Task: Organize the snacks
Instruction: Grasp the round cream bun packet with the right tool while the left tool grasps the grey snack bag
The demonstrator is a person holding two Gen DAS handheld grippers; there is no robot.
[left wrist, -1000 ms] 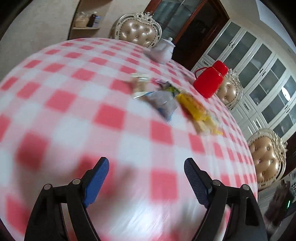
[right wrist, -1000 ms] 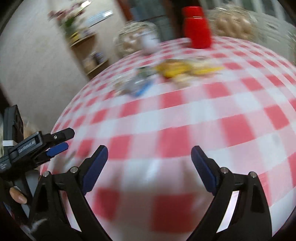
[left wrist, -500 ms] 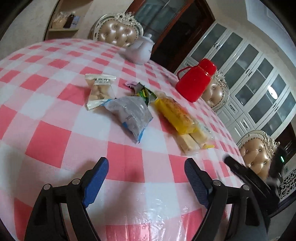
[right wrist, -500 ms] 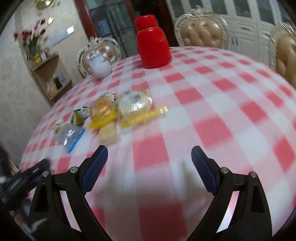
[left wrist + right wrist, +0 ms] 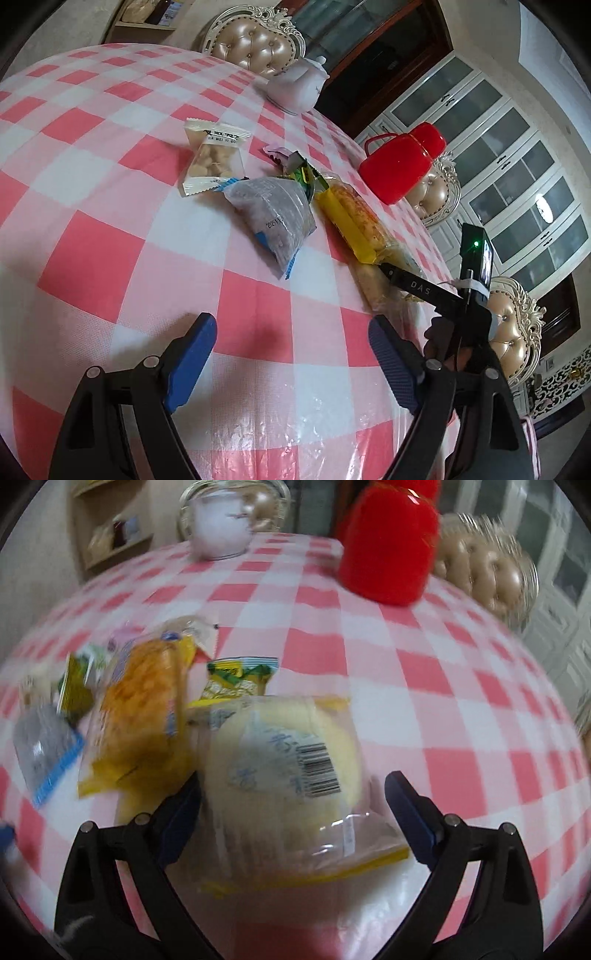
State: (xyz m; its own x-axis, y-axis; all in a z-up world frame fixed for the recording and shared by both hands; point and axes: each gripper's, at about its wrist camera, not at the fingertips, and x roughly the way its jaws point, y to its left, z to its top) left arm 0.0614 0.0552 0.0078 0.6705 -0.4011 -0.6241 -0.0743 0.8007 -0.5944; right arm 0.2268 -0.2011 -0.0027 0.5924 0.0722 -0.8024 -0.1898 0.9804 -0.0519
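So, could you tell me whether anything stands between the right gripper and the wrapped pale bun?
Nothing visible does: the wrapped pale bun already lies between the open jaws of the right gripper, with the yellow packet beside it, not in front.

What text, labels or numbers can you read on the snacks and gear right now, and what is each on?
"XIA WEI YI GU": clear nut packet, white header; the larger characters above are too blurred to read.
"2025 11": grey snack bag, printed date, rest cut off and partly unsure.
"DAS": finger of the right gripper, as seen in the left wrist view.
Barcode and blue characters: bun wrapper, digits and characters too blurred to read.
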